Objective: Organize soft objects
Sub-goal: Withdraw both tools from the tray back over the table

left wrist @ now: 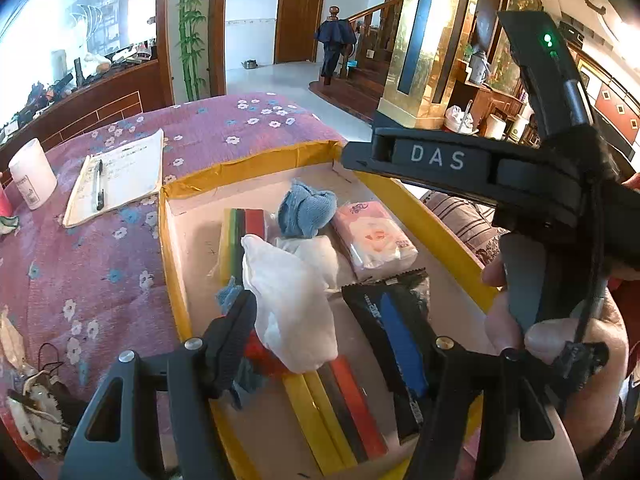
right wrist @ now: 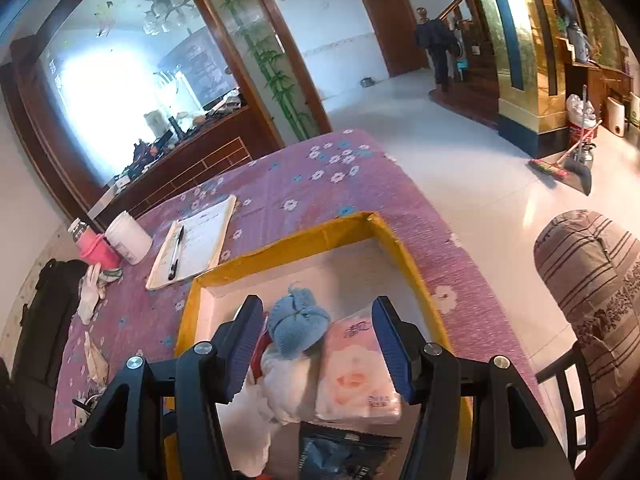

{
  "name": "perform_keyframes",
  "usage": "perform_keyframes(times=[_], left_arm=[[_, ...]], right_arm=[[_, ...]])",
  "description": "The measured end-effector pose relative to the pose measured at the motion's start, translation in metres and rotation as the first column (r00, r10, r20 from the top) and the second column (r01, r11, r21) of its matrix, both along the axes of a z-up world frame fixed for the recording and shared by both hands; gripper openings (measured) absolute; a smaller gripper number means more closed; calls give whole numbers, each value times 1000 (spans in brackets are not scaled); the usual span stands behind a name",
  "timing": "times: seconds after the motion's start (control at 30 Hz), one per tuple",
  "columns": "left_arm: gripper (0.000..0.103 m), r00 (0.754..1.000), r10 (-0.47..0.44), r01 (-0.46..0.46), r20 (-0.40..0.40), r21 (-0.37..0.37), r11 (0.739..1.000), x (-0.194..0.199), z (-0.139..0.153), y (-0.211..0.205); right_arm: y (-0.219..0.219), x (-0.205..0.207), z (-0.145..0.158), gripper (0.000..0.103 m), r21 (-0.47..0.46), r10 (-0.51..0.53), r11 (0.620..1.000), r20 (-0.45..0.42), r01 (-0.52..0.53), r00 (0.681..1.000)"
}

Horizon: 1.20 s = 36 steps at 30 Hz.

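Occlusions and cut-offs, both wrist views

My left tool (left wrist: 324,344) covers part of the white cloth (left wrist: 292,304); the striped yellow-black-red pack (left wrist: 340,408) runs under that cloth, middle unseen. The dark blue packet (right wrist: 344,456) is cut by my right view's lower edge, print unreadable. Notepad (left wrist: 120,176) writing too small to read. The yellow box (left wrist: 172,272) near wall lies behind my tool's frame in both views.

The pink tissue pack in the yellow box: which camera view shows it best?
The left wrist view: the whole pink tissue pack lies unobstructed there. In the right wrist view the tissue pack is closer but partly hidden by a tong finger.
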<state>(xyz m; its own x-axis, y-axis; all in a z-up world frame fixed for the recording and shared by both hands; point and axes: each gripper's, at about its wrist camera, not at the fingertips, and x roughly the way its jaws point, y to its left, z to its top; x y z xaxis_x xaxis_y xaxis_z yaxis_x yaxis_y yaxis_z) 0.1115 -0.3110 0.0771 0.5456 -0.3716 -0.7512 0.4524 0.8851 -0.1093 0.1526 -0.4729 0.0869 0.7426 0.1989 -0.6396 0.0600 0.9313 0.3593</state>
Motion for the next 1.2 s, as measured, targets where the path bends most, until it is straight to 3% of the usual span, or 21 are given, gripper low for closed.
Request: perform_keyframes(times=[0.23,0.43,0.63,0.8,1.0,1.1,1.2], left_arm=[[64,999,-2,1,46,7,1000,-35,26,15],[69,995,4,-3,102,-11,1000,-81,36,50],[69,994,49,-45,99,-50,998,-118,34,110],[70,983,120,-118,138,-23,993,-141,38,175],[72,954,279,-275,108,-53,960,-128,34,256],[73,937,338,-330,89,-94,939,-113,32,286],[73,900,427,-421,92,-83,903,-95,23,314]], right_arm=[[-4,-2,-2,62,37,-4,999,-4,5,1000],[17,-6,-3,62,-21,36,999,-2,-36,999],[44,-18,5,69,-108,117,988,13,-115,993],[84,-54,20,70,-53,215,976,34,-213,976],[147,-95,21,78,85,358,928,57,-362,932],[178,-104,11,78,68,400,912,58,-404,915],[198,-99,-13,78,23,434,901,6,-434,901]])
